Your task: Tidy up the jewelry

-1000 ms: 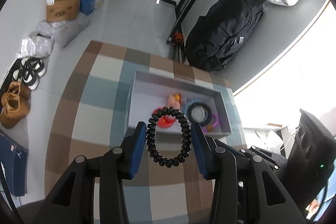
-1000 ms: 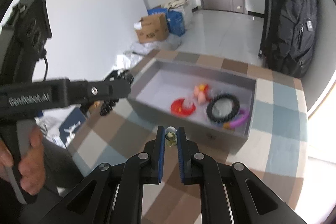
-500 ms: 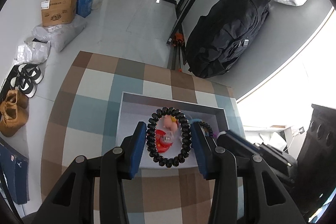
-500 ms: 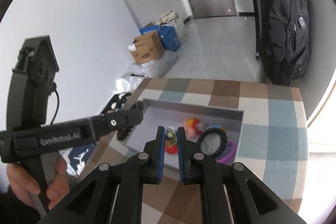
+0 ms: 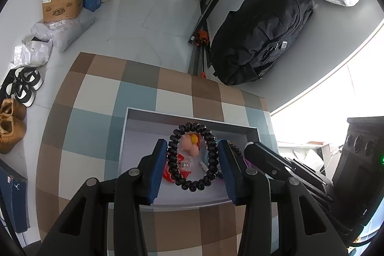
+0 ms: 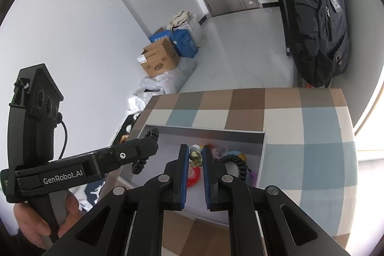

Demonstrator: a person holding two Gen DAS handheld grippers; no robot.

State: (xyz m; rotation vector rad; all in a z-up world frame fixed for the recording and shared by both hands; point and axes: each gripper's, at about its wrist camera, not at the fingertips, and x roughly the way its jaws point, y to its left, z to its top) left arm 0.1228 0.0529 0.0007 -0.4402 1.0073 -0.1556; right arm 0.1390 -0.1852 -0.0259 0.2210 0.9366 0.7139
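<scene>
Black left tool (image 5: 192,155), tilted downward

- Right gripper (image 6: 195,156) is clamped on a tiny flower-shaped trinket (image 6: 195,155), right over the grey tray (image 6: 206,132).
- Tray sits on a checked tablecloth (image 6: 312,126), brown, blue and cream squares.
- Inside: a red ring thing (image 6: 193,175), a black beaded bracelet (image 6: 240,163), a bit of purple (image 6: 252,176).
- Left gripper (image 6: 146,148) pokes in from the left with a black spiral hair tie (image 6: 153,133), a hand (image 6: 45,222) on its handle.
- Cardboard box (image 6: 159,60) and a black backpack (image 6: 316,16) behind.
</scene>
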